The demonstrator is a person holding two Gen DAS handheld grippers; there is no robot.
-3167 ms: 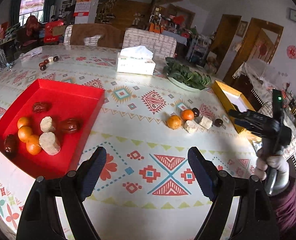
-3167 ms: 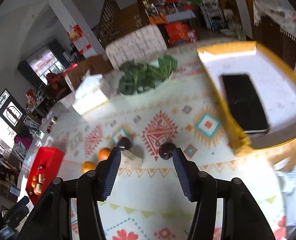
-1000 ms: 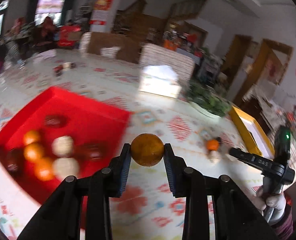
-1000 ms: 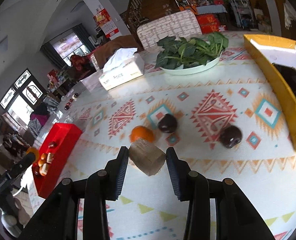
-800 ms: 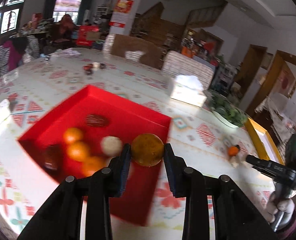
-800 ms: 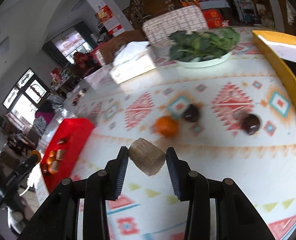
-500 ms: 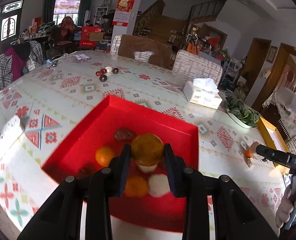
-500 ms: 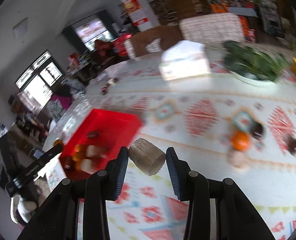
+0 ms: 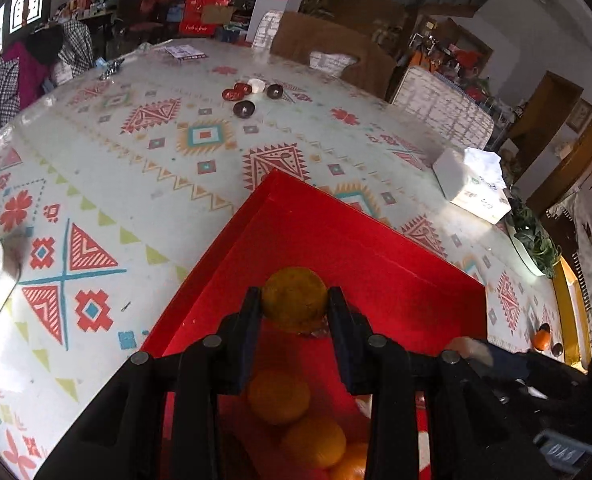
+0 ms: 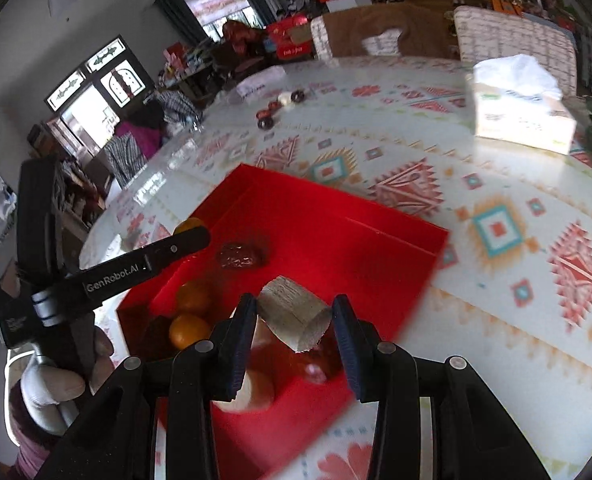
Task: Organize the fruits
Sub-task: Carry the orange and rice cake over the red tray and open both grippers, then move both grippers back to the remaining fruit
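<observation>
My left gripper (image 9: 294, 300) is shut on an orange (image 9: 294, 298) and holds it over the red tray (image 9: 336, 240). Oranges (image 9: 278, 396) lie in the tray below it. My right gripper (image 10: 293, 312) is shut on a pale cut chunk (image 10: 293, 313) and holds it over the same red tray (image 10: 348, 236). In the right wrist view the tray holds oranges (image 10: 188, 331), a dark red date (image 10: 237, 256) and a pale chunk (image 10: 251, 390). The left gripper's finger (image 10: 151, 260) reaches in from the left there. An orange (image 9: 541, 340) lies on the table far right.
A tissue box (image 10: 520, 108) and a plate of greens (image 9: 534, 240) stand on the patterned table (image 9: 135, 184). Small dark and red pieces (image 9: 243, 98) lie at the far side. A yellow tray (image 9: 572, 304) is at the right edge. Chairs stand behind the table.
Both grippers have moved over the red tray with their loads, and the left one has come down closer to the oranges in it. Both stay shut.
</observation>
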